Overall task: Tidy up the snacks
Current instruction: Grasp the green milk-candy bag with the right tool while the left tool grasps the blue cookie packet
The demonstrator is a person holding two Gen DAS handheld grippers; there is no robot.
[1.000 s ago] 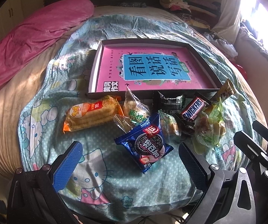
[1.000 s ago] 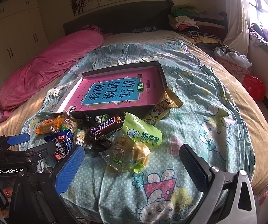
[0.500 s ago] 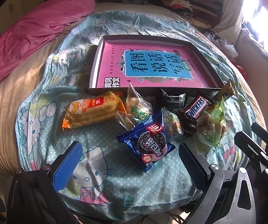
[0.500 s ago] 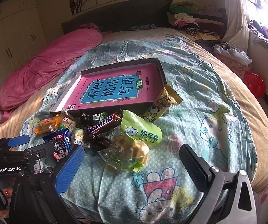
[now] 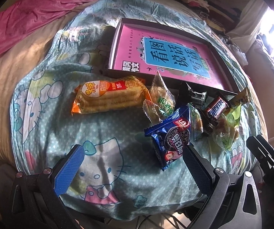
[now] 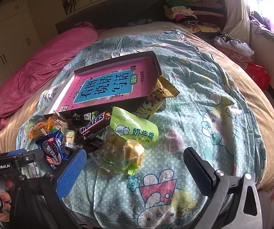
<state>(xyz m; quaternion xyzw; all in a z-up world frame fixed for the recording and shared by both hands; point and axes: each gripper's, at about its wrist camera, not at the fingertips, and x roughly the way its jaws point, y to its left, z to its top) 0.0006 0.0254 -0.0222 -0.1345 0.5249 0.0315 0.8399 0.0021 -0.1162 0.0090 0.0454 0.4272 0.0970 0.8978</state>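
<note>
Left wrist view shows the left gripper [image 5: 131,164] spread wide with nothing between its fingers, low over the blanket's [image 5: 64,133] near edge. Snacks lie heaped against the near rim of the tray [image 5: 114,49]; the blue cookie pack [image 5: 171,139] is closest, just beside one finger. It looks light, crinkly and crushable, so pinch a sealed end. Right gripper [image 6: 135,164] is equally wide and holds nothing.

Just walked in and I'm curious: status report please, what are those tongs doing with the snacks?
Both tongs, left and right, open, holding nothing. Snack pile loose on bedspread; tray holds only a pink book. Nothing blocking.
</note>
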